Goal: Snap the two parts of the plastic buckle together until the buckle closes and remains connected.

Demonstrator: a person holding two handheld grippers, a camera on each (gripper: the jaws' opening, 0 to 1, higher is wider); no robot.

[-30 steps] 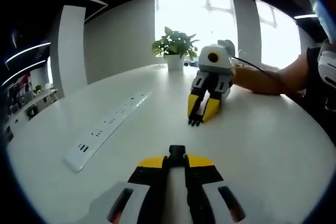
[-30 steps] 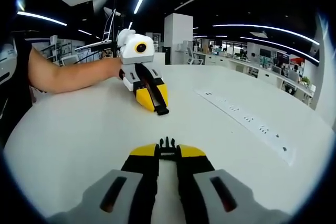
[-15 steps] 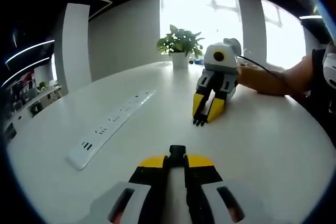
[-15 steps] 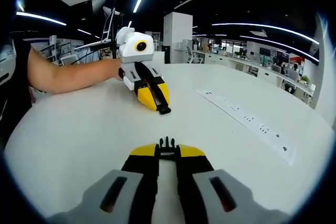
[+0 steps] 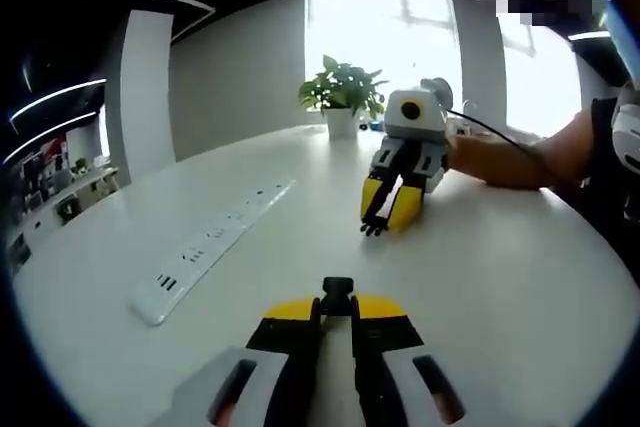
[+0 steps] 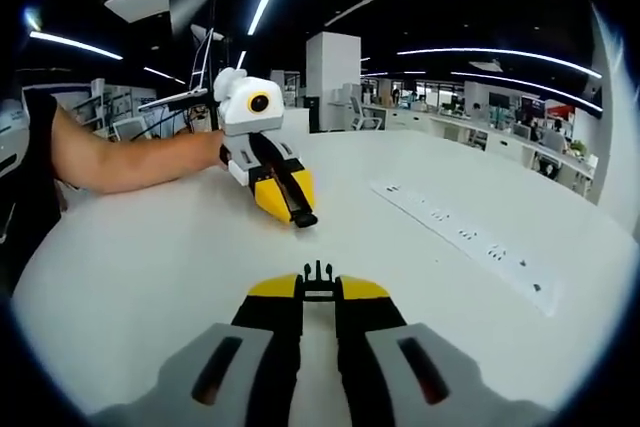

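- White round table (image 5: 520,277) is seen in both views; a white power strip (image 5: 215,237) lies on it, and a potted plant (image 5: 343,97) stands at the far edge in the left gripper view.
- Left gripper (image 5: 338,299) is held low over the table, jaws pressed onto the black socket half of the buckle (image 5: 337,290), which protrudes at the tips.
- Right gripper (image 6: 318,280) is likewise closed on the black pronged half of the buckle (image 6: 318,273), prongs pointing forward.
- Each gripper is also seen from the other's camera, facing it, well apart across bare table.
- Progress, as judged: both halves are grasped and roughly opposed; closing the gap, aligning prongs with the socket, and snapping are not yet done.
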